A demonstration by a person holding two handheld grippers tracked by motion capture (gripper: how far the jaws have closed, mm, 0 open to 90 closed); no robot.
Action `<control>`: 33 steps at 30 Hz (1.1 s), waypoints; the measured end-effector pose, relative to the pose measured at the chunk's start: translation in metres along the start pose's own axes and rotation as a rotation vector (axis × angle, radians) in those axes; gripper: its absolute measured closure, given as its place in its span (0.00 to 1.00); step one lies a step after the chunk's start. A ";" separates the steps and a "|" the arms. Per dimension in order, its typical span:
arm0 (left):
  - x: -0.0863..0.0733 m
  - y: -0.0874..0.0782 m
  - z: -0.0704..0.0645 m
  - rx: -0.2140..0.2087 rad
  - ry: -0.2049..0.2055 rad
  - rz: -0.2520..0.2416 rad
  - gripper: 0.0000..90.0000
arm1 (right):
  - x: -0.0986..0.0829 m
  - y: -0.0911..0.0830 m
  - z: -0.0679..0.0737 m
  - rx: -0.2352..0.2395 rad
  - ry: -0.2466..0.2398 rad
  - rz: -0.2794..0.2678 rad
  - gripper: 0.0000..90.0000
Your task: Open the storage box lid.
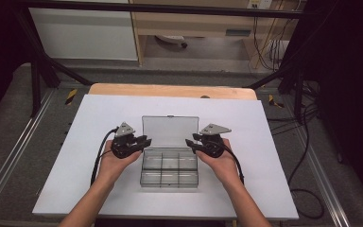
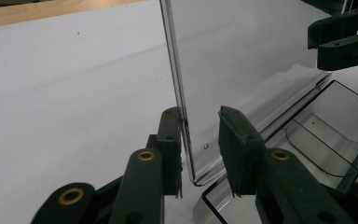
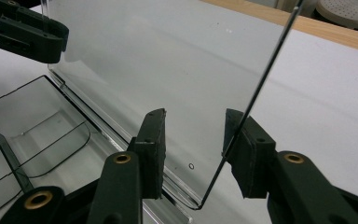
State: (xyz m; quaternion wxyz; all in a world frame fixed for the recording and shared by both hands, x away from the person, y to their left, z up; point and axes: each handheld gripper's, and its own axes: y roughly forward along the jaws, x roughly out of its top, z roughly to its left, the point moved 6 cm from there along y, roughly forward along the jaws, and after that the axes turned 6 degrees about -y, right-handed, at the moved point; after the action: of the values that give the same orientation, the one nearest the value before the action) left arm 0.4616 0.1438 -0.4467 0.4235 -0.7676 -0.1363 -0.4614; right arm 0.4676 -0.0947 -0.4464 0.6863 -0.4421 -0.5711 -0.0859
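**Straddling the lid: both grippers at the open clear box**

High view: clear plastic box point(image 1: 169, 169) sits mid-sheet on the white table cover point(image 1: 99, 113), lid point(image 1: 170, 131) standing upright at the far side. Dividers split the tray into small compartments. Left gripper point(image 1: 144, 142) at the lid's left edge, right gripper point(image 1: 190, 143) at its right edge. A hand behind each, forearms entering from below. Wooden table edge point(image 1: 170, 90) visible past the sheet.

Left gripper view: jaws parted, a moderate gap, set either side of the lid's side edge point(image 2: 182, 102) near its lower corner. The left-hand pad point(image 2: 171, 140) lies against or just beside the edge; the other pad stands apart from it. Not clamped. The far gripper point(image 2: 342, 37) shows top right.

Right gripper view: jaws likewise parted, astride the opposite lid edge point(image 3: 261, 88). The right-hand pad point(image 3: 242, 144) touches or nearly touches the edge; the other pad is off the panel. Tray compartments point(image 3: 32, 135) lower left; other gripper point(image 3: 25, 30) upper left.
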 end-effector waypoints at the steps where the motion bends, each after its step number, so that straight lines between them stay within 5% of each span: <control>1: 0.000 0.000 0.000 0.000 -0.001 0.000 0.77 | 0.000 0.000 0.000 0.000 0.002 0.000 0.66; 33: -0.002 0.006 0.003 0.013 -0.034 -0.008 0.75 | -0.002 0.007 -0.002 -0.013 0.040 -0.005 0.58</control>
State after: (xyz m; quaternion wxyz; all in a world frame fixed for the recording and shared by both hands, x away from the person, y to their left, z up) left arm 0.4658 0.1429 -0.4516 0.4241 -0.7721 -0.1496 -0.4490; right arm 0.4731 -0.0926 -0.4517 0.6944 -0.4431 -0.5580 -0.1001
